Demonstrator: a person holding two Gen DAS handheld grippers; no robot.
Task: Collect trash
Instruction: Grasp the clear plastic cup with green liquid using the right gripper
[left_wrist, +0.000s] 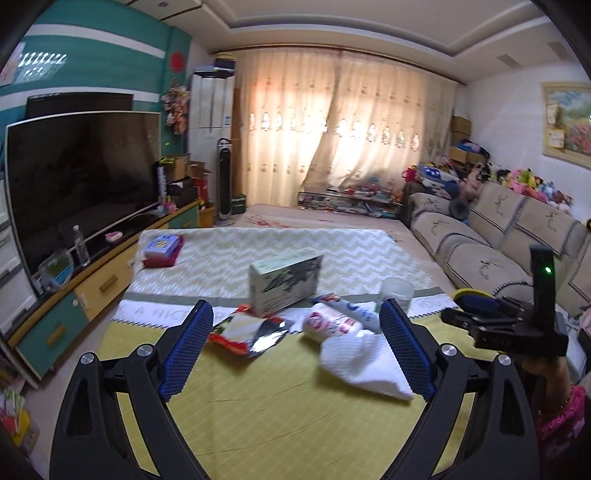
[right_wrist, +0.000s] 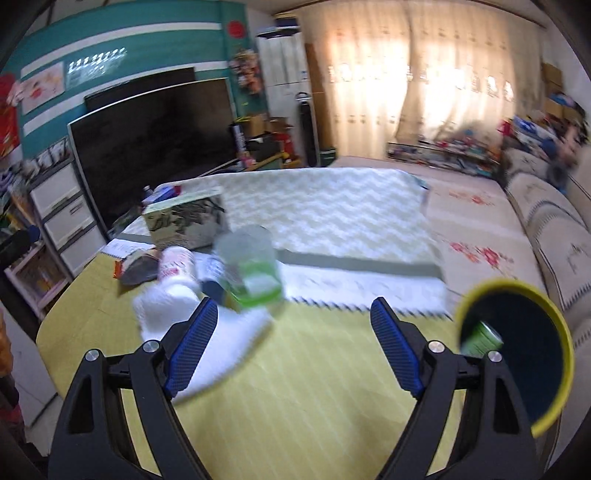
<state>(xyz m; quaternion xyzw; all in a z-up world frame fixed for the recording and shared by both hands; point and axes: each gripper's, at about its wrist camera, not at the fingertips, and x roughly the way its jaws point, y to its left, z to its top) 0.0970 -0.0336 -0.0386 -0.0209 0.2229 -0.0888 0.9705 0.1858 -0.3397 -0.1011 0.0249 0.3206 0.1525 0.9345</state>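
Both tongs, left (left_wrist: 295, 354) and right (right_wrist: 291, 347), gape empty above crumpled white tissue (left_wrist: 364, 365) and shiny foil wrapper (left_wrist: 251, 332).

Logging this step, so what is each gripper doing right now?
Left gripper: open, holding nothing.
Right gripper: open, holding nothing.

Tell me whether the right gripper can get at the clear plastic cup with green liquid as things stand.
Probably yes. The right gripper is open and empty, and the clear plastic cup stands just ahead, left of its line. Only the crumpled white tissue lies near that path.
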